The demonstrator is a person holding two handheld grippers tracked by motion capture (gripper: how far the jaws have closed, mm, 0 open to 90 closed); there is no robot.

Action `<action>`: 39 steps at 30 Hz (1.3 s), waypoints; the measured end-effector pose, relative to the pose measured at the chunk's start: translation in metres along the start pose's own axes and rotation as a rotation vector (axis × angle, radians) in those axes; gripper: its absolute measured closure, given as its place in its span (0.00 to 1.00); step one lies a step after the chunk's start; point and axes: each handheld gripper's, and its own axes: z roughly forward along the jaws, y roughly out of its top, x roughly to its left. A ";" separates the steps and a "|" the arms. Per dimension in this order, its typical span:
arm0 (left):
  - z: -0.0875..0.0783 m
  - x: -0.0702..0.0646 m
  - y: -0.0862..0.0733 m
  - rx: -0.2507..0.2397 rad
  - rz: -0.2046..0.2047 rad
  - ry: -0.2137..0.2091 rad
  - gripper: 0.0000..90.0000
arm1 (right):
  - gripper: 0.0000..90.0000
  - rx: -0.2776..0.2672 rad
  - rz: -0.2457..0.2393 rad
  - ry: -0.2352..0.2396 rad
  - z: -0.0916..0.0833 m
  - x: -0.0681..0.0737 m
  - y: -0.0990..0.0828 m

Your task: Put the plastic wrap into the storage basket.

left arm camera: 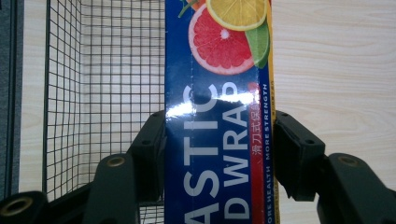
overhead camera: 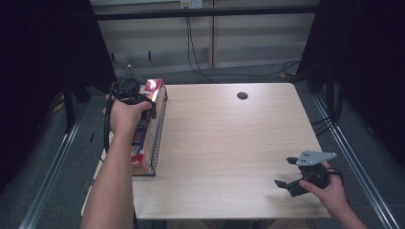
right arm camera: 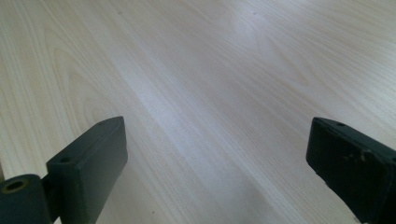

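High view shows my left gripper (overhead camera: pixel 143 102) at the table's (overhead camera: pixel 229 148) far left, over a black wire basket (overhead camera: pixel 160 125) that runs along that edge. It is clamped on a long box of plastic wrap (left arm camera: pixel 217 112); in the left gripper view both black pads press the box's two long sides, with the basket mesh on one side of it and bare wood on the other. From above, the box seems to lie lengthwise in the basket, though whether it rests on the bottom or is lifted a little I can't quite tell. My right gripper (overhead camera: pixel 288 173) waits near the right front corner, jaws spread wide over bare wood, holding nothing.

I judge the step to be moving this box at the basket. Next I must keep the squeeze firm and the box level, so its ends clear the wire rim.
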 end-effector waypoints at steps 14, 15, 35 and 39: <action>0.006 0.010 -0.001 0.003 -0.020 0.009 0.49 | 0.06 0.002 0.000 -0.001 0.000 0.000 -0.001; 0.007 0.010 -0.001 0.003 -0.025 0.007 0.49 | 0.06 0.000 0.000 -0.003 0.000 0.000 -0.001; 0.018 0.019 -0.002 0.014 -0.032 0.011 0.49 | 0.06 0.003 0.000 -0.001 0.002 0.000 -0.002; 0.020 0.021 -0.002 0.016 -0.031 0.018 0.49 | 0.06 0.002 -0.001 -0.001 0.002 0.000 -0.002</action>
